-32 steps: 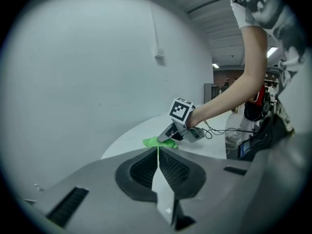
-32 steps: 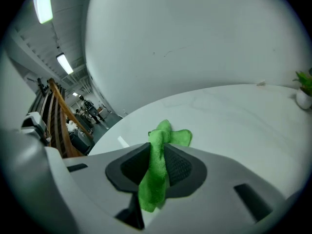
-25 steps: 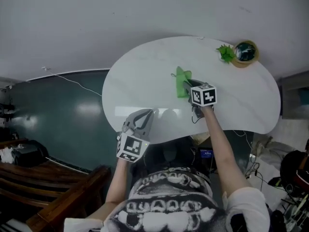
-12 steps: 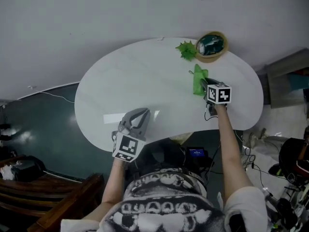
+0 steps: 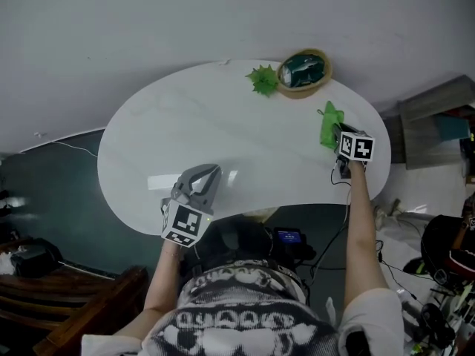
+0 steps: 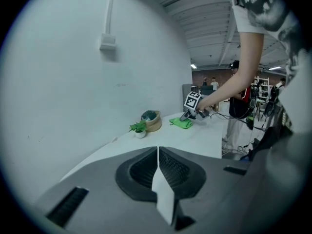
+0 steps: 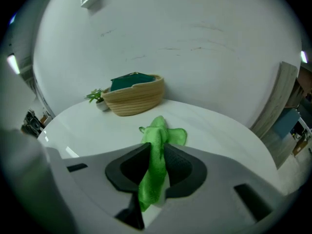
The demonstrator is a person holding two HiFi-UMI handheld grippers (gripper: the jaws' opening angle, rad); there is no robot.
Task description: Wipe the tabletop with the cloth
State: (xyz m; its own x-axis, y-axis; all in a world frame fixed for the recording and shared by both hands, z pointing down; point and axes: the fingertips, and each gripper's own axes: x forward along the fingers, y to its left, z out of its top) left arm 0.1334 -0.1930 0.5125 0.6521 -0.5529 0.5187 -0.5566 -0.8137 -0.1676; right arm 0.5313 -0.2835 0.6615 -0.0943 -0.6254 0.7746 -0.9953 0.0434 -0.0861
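Pointing lengthwise from right gripper toward wall, green cloth

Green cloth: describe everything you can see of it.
The green cloth looks like soft microfibre, bunched into a narrow crumpled strip. The right gripper has its jaws shut on its middle. The front end spreads onto the white tabletop, near the table's right end, short of the woven basket.

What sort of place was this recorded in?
Likely a lab or workshop, not a home: an exposed ceiling with strip lights, metal racks and people standing beyond the white table.
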